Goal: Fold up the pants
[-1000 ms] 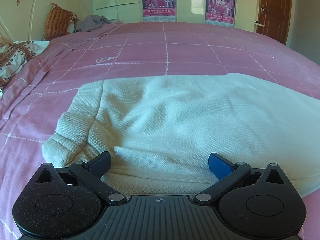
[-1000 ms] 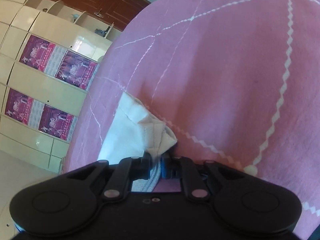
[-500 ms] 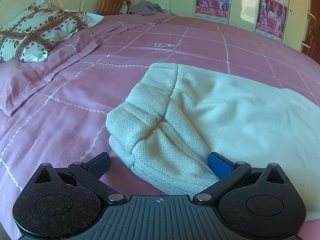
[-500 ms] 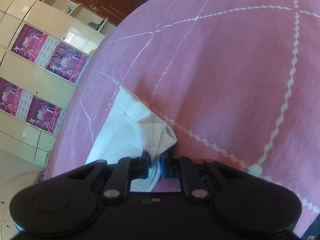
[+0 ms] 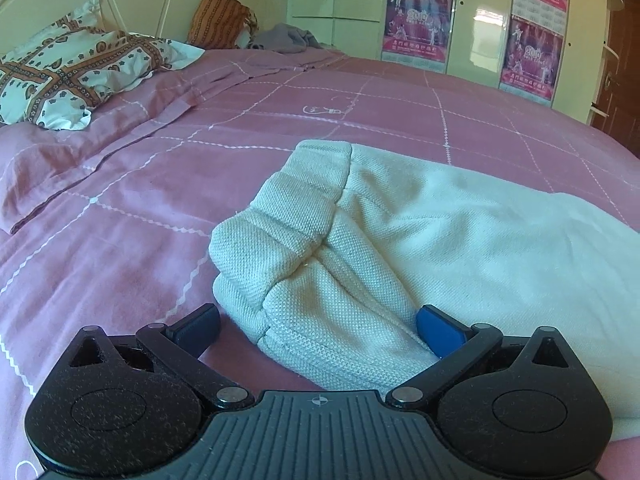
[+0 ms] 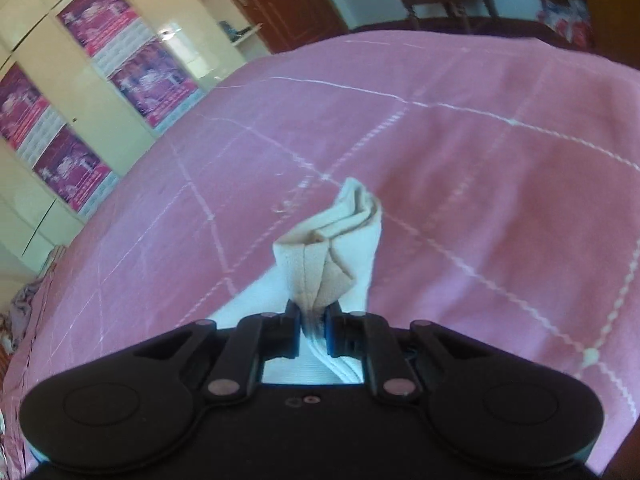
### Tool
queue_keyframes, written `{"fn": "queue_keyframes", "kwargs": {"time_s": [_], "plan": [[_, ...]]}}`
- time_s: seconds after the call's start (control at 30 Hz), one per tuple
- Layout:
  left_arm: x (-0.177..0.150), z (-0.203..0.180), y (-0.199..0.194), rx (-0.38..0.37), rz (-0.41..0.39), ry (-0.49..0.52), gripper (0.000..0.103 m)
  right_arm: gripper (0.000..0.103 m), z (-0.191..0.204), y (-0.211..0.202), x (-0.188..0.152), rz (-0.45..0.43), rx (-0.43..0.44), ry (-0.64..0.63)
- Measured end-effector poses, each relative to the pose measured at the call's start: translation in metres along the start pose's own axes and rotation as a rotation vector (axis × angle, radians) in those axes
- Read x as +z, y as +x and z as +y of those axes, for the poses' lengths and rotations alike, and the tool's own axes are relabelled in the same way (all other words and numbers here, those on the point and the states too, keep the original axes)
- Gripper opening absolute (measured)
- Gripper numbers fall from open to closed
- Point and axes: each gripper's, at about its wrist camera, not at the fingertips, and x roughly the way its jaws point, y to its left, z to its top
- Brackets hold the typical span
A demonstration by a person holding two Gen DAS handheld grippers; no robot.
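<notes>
Here, right tongs point(image 6: 312, 322) pinching pants point(image 6: 320, 264)

Cream waffle-knit cotton pants point(image 5: 400, 248) on a pink bedsheet with a white stitched grid point(image 5: 140, 200); a white pillow with brown floral print point(image 5: 68, 76); magenta wardrobe posters point(image 5: 416, 20)

The pants point(image 5: 460, 232) are running off the left wrist view's right edge, their far end unseen; the right gripper point(image 6: 312, 330) is covering the cloth under its body; motion is blurring the wardrobe posters point(image 6: 132, 80) beyond reading.
</notes>
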Motion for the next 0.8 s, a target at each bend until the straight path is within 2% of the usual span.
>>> {"fn": "queue_keyframes", "kwargs": {"time_s": [0.13,0.23,0.33,0.43,0.5,0.57,0.67,0.8], "plan": [[0.003,0.001,-0.001,-0.009,0.016,0.012,0.103,0.011,0.087,0.004,-0.015,0.012,0.126,-0.170],[0.005,0.001,-0.001,-0.016,0.029,0.023,0.103,0.011,0.150,0.014,-0.046,0.063,0.231,-0.253],[0.007,0.003,-0.001,-0.023,0.041,0.019,0.103,0.011,0.209,0.026,-0.101,0.162,0.365,-0.338],[0.008,0.003,-0.001,-0.026,0.051,0.018,0.103,0.010,0.257,0.036,-0.175,0.288,0.430,-0.527],[0.008,0.004,-0.002,-0.033,0.055,0.016,0.103,0.011,0.270,0.039,-0.213,0.342,0.422,-0.608],[0.008,0.005,-0.003,-0.039,0.060,0.013,0.103,0.011,0.269,0.028,-0.235,0.286,0.388,-0.683],[0.010,0.004,-0.002,-0.035,0.069,0.010,0.103,0.011,0.265,0.017,-0.238,0.254,0.394,-0.729],[0.011,0.001,-0.002,-0.019,0.083,0.009,0.103,0.011,0.267,0.005,-0.246,0.223,0.389,-0.866]]}}
